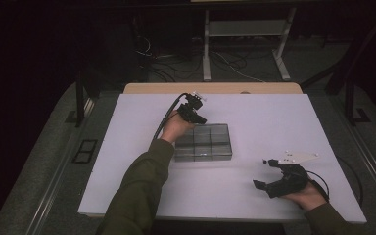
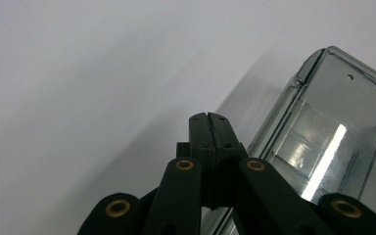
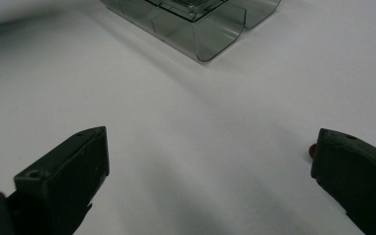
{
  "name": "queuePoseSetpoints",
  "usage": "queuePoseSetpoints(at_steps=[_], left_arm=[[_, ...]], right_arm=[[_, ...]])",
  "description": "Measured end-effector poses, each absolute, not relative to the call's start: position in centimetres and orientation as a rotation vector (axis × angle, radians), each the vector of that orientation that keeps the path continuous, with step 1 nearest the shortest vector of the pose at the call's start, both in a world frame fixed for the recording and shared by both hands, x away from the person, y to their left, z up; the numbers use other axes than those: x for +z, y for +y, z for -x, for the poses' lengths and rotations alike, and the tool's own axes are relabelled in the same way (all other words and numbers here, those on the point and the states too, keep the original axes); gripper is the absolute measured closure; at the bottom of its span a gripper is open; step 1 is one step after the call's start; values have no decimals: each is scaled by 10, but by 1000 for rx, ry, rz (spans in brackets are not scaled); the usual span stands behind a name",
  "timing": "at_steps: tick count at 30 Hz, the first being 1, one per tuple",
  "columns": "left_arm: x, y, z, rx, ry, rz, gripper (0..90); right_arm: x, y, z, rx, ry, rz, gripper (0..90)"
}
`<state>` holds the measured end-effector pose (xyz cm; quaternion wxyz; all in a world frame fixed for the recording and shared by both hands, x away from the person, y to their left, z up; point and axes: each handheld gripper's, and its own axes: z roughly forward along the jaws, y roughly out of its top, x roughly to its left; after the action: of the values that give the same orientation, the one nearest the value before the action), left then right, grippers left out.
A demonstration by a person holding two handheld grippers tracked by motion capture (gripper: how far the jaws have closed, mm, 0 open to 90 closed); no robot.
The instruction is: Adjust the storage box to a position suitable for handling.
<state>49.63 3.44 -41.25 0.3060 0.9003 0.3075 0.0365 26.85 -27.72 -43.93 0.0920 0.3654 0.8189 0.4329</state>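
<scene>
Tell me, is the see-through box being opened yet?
Not that I can see. The clear box lies flat on the white table. The left gripper, jaws shut on nothing, sits at the box's far left corner. The right gripper waits open, apart. Any opening is still ahead.

1. Looks like a lab or test room, dimly lit.
2. White board [image 1: 254, 196] laid over a wooden table [image 1: 215, 88] as work surface.
3. Loose cables [image 1: 176, 63] on the grey carpet [image 1: 44, 161] at the far side.
4. White metal desk frame [image 1: 245, 44] beyond, floor socket box [image 1: 84, 150] at left.
</scene>
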Motion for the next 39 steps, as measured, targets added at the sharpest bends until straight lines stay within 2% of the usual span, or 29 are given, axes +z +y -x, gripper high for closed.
queuePoseSetpoints(at_steps=[20, 39], left_arm=[[-410, 17, -470, 35, 673, -2453, 897], [-411, 23, -441, -18, 697, -2431, 897]], right_arm=[[-439, -277, -268, 1276, 2434, -1079, 4], [-440, -276, -268, 1265, 2441, -1083, 4]])
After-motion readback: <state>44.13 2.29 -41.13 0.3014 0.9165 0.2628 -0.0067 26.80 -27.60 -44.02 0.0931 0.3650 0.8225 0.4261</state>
